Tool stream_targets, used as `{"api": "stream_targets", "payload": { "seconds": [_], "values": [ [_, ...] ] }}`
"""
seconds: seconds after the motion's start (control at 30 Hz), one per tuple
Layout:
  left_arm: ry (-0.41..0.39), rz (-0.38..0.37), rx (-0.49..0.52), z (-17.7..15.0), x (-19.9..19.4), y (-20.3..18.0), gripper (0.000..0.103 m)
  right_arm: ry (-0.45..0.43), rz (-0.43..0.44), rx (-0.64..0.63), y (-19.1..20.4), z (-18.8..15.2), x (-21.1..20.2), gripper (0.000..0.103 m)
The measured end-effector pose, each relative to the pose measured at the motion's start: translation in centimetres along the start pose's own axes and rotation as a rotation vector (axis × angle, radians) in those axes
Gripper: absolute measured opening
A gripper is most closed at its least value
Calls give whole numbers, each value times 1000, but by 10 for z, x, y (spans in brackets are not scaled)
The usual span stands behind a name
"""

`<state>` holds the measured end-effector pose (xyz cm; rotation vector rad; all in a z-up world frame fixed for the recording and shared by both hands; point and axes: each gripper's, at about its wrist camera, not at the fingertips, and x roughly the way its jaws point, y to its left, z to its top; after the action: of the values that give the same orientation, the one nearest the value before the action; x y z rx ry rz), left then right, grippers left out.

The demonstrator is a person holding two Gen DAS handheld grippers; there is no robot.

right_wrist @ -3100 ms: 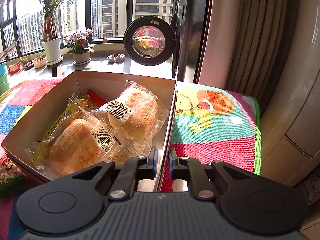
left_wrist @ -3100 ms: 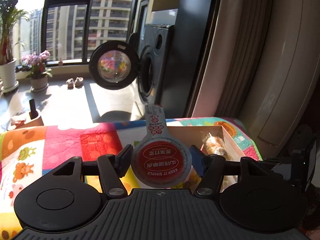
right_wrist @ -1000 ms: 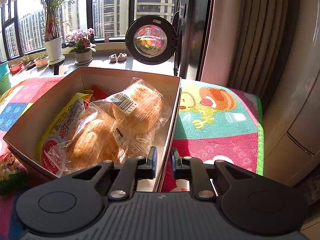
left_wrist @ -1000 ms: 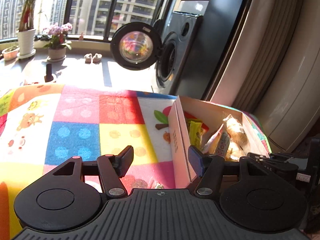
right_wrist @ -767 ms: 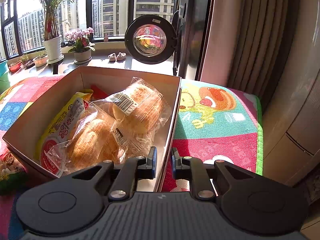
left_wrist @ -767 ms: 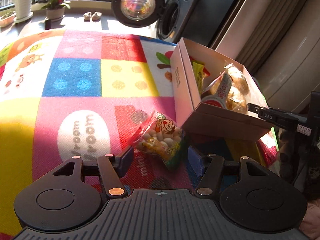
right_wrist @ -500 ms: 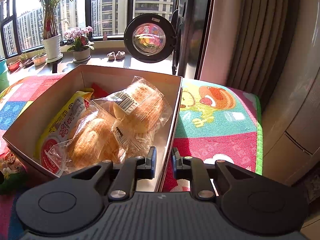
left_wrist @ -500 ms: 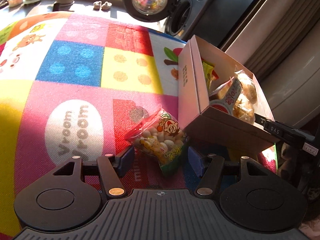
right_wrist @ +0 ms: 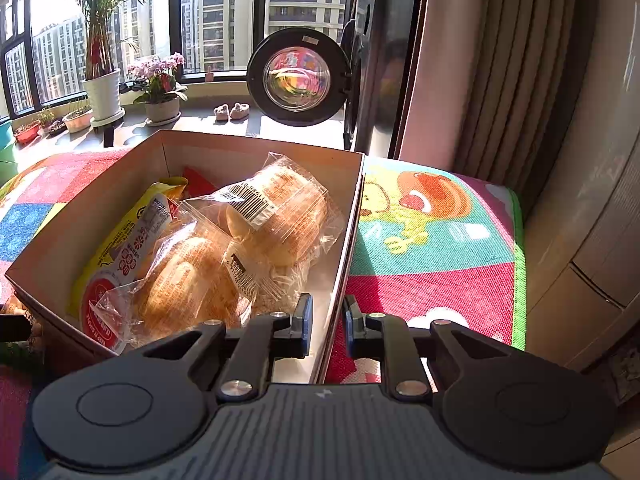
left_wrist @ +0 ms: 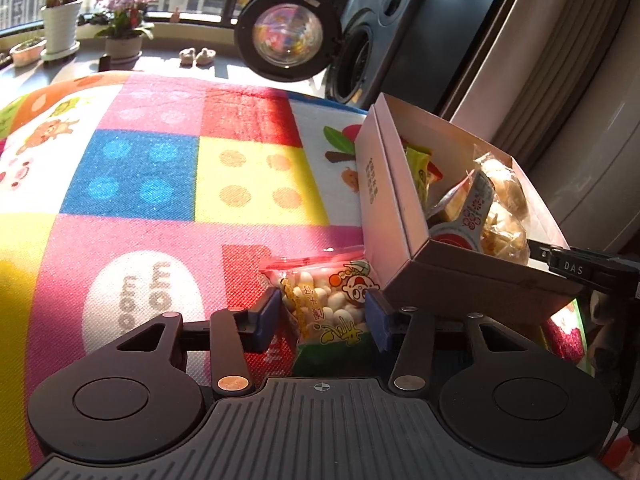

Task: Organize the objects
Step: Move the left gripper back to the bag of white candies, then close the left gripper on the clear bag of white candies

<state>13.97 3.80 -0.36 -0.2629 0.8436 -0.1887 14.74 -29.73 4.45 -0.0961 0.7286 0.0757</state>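
Cardboard box (right_wrist: 352, 216) on the colourful mat (left_wrist: 140, 184) — the right tongs (right_wrist: 325, 326) pinch its near wall. Just beside the box's near corner lies a candy bag (left_wrist: 324, 300) (clear, red-topped) between the spread left tongs (left_wrist: 322, 316) — not clenched on it.

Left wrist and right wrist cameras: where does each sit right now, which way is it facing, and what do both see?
Left wrist: on the left gripper, low over the mat; open fingers straddle the snack bag beside the box.
Right wrist: on the right gripper, facing the window, shut on the box wall, above the bread packs.
Shared: box, mat, washer door.
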Motion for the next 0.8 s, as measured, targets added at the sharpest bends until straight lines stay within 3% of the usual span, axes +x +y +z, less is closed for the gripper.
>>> {"api": "stream_targets", "payload": {
  "seconds": [0.2,0.23,0.33,0.5,0.8],
  "values": [
    [18,0,-33,2,-3,4,34,0,0,0,0,0,0,17],
    [10,8,-31,1,-5,4,27,0,0,0,0,0,0,17],
    [-8,9,-8,0,-12,5,19,0,0,-1,0,0,0,17],
    [-19,19,57,-3,-25,5,15,0,0,-1,0,0,0,17],
    [-74,76,59,12,-60,25,8,0,0,0,0,0,0,17]
  ]
}}
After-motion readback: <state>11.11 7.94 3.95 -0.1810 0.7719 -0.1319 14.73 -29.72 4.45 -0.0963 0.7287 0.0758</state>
